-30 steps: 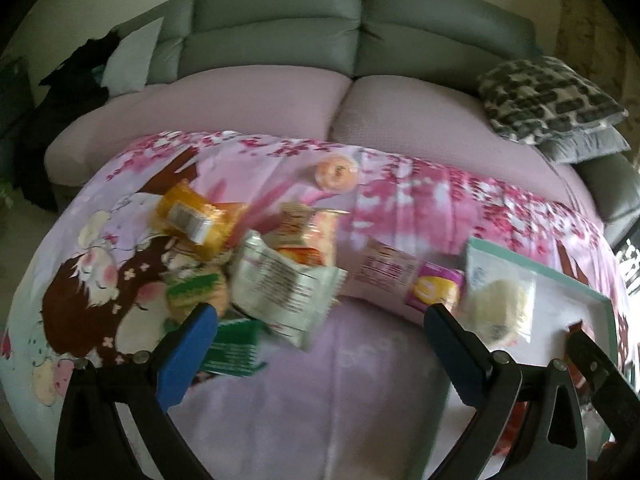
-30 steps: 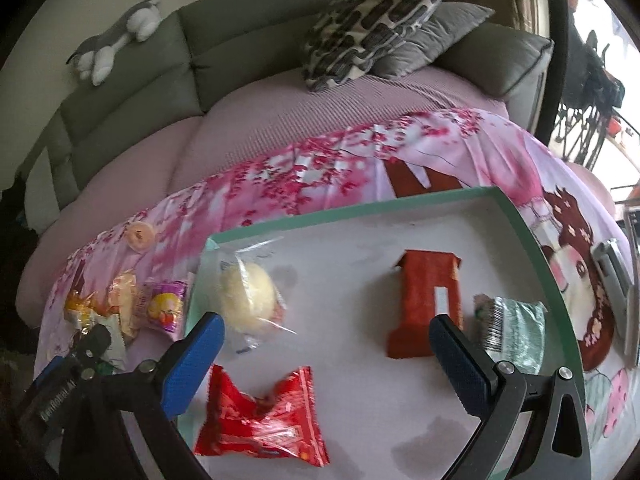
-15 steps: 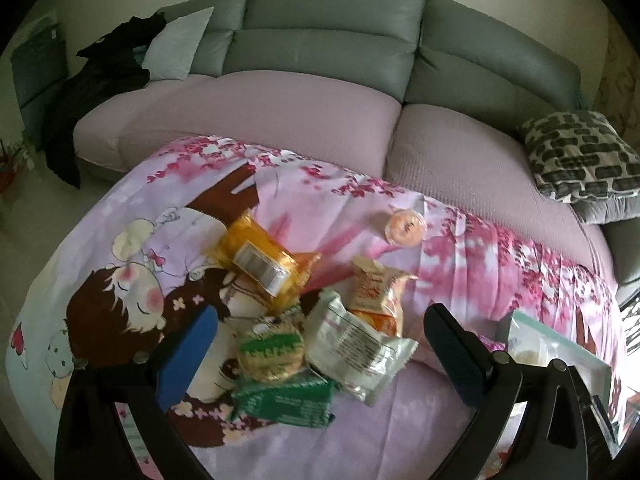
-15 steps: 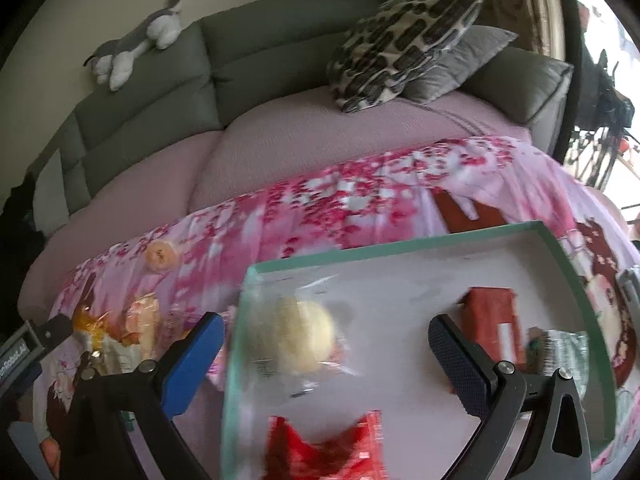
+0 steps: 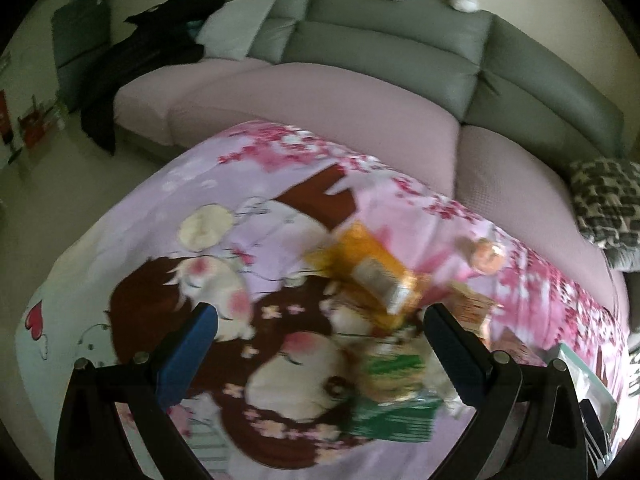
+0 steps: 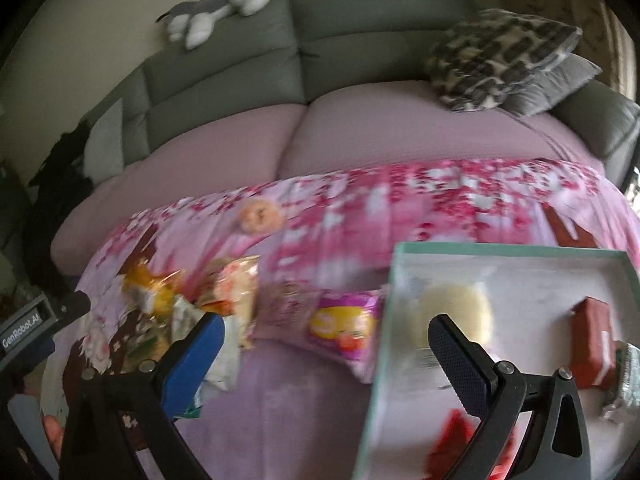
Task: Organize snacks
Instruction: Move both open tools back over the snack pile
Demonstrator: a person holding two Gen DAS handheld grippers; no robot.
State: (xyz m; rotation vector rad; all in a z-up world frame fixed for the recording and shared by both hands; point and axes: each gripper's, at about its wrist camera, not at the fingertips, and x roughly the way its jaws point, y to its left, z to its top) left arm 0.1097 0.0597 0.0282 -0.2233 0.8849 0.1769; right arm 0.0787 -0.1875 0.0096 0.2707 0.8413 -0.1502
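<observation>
both tools are standing wide, nothing between the jaws of either.

left tool [image 5: 320,344]: the snack pile [image 5: 384,320] is lying at lower right of centre in its view, crowding the right jaw. the orange packet [image 5: 372,276] is running on a diagonal from upper left to lower right, just above the jaw line. the green packets [image 5: 394,396] are sitting below it, inside the gap but pressed against the right jaw. picture is blurred, so packet edges are not reading cleanly.

right tool [image 6: 324,344]: the same pile is showing at left of its frame, around and beyond the left jaw. the purple packet [image 6: 344,328] is lying between the jaws, just left of the tray [image 6: 480,249], its long axis tilting down to the right. the tray is filling the lower right, already holding a pale bun in clear wrap [image 6: 456,312], a red packet [image 6: 592,352] and a foil one at the far right edge.

judgement: the left tool is sitting nearer the pile and needs shifting right to centre on a packet; the right tool is nearer the purple packet and the tray. the round snack [image 6: 260,214] is lying apart, higher on the flowered cloth [image 6: 400,200].
</observation>
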